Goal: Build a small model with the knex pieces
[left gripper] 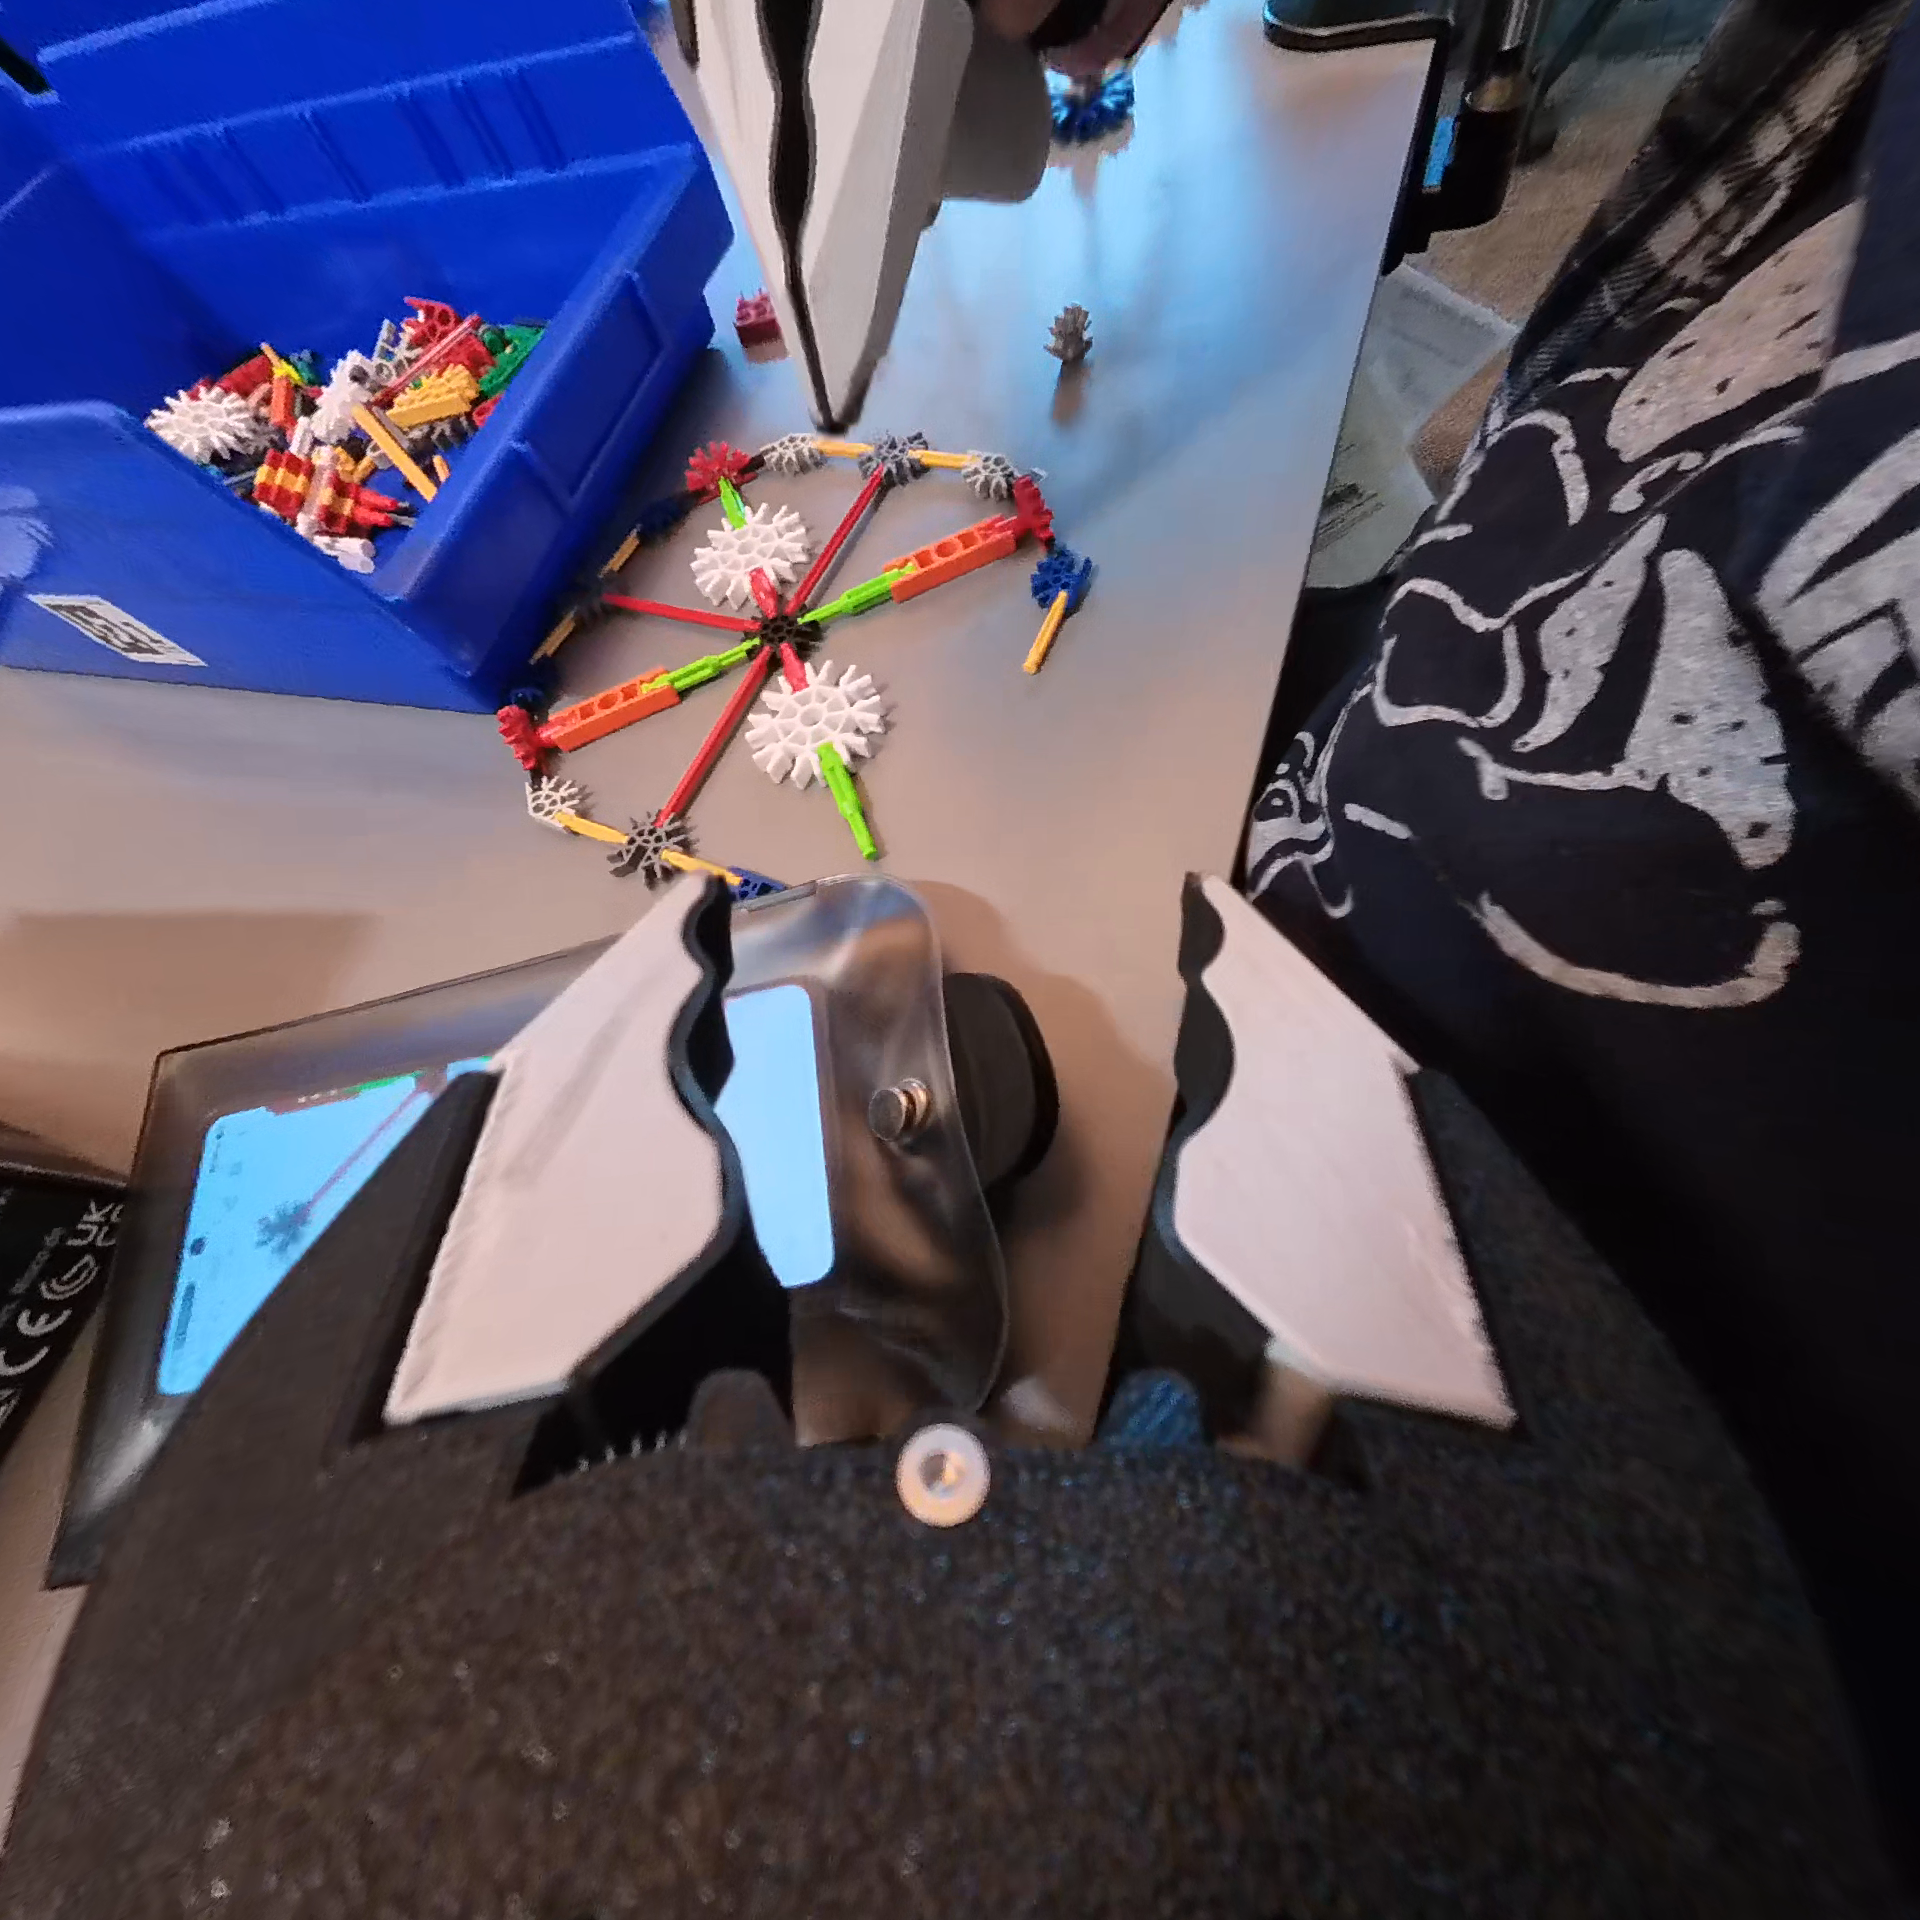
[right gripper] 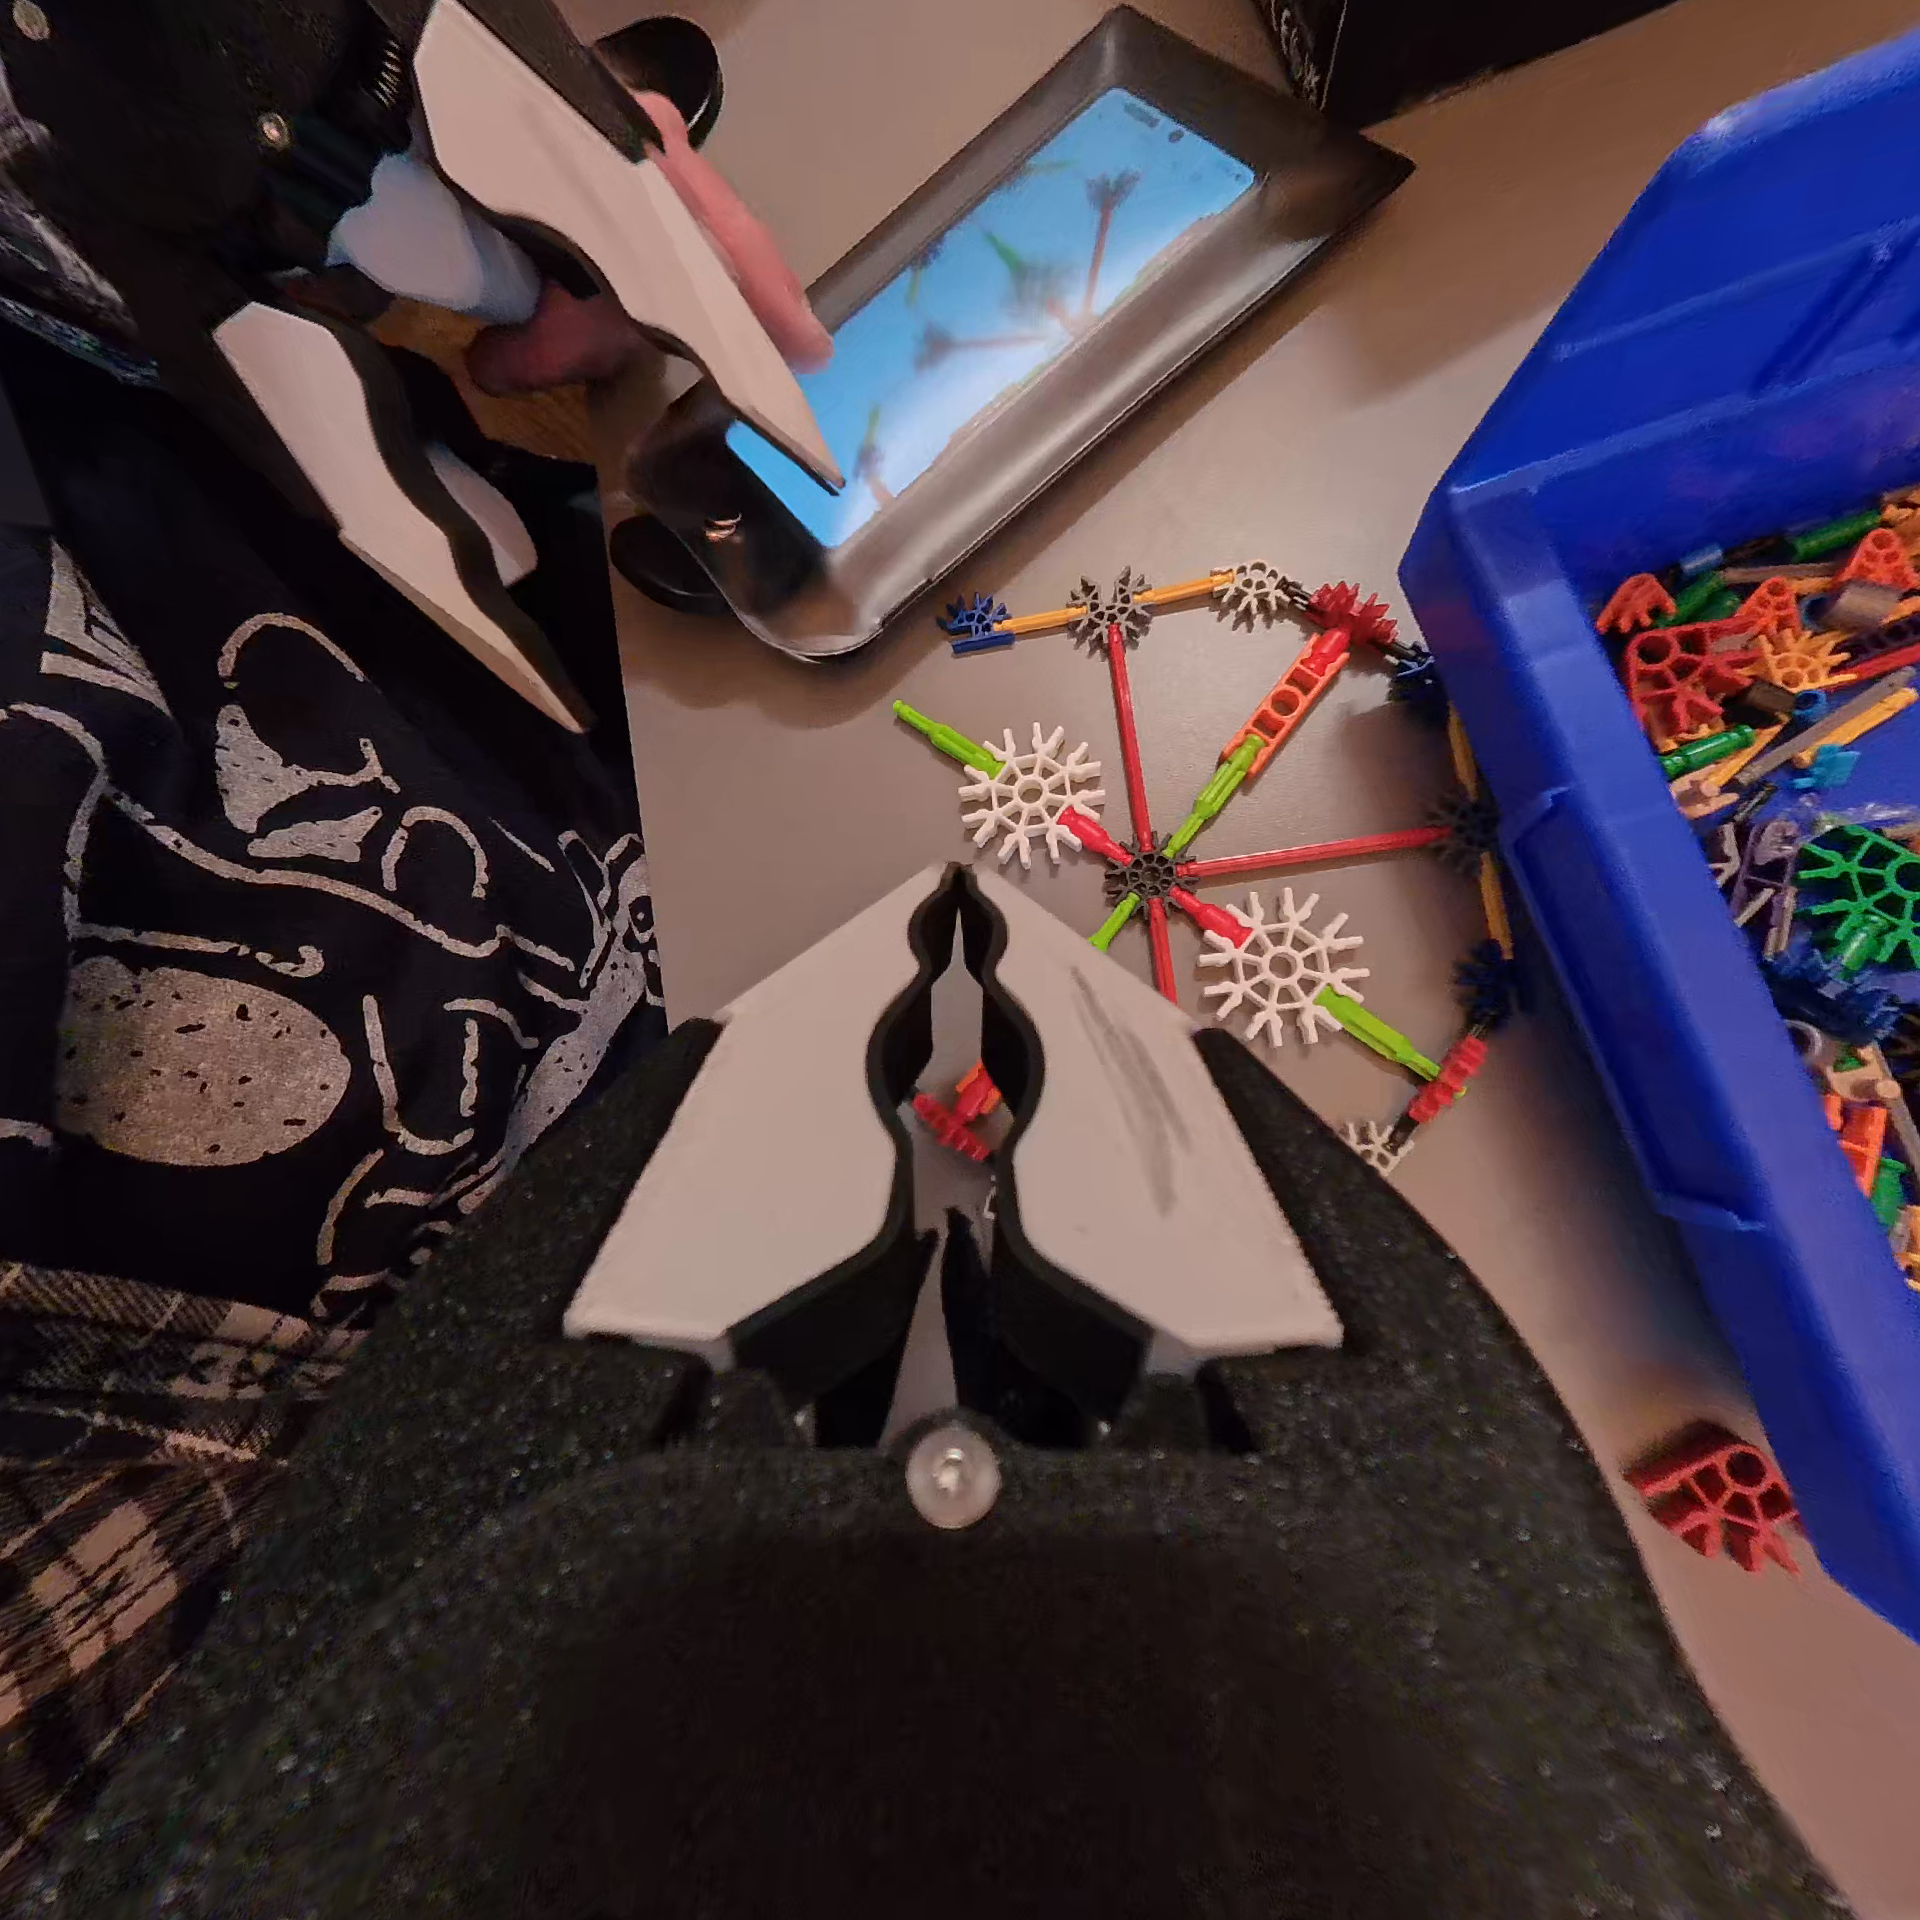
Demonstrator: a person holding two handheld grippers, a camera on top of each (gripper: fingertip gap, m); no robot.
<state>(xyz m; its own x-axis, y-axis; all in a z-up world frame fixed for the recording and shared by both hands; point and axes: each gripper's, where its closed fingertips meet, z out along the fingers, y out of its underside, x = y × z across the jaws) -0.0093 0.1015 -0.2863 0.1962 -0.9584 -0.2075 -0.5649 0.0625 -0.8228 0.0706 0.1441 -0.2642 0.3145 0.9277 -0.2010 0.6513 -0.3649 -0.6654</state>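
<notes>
Hovering over the phone point(left gripper: 520, 1174), left gripper point(left gripper: 951, 904) spread wide, empty. Right gripper point(right gripper: 961, 878) closed on nothing, tips just beside the rod-and-connector wheel point(right gripper: 1148, 873) lying flat against the blue bin point(right gripper: 1538, 790).

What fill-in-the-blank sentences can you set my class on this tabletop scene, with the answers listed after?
1. The loose plastic construction pieces lie in a bin coloured ____.
2. The flat wheel-shaped rod-and-connector model has two snowflake-shaped connectors coloured ____.
3. The fingers of the right gripper are ____.
4. The fingers of the left gripper stand ____, above a black-framed tablet with a lit screen.

Missing words: blue; white; shut; open
</notes>
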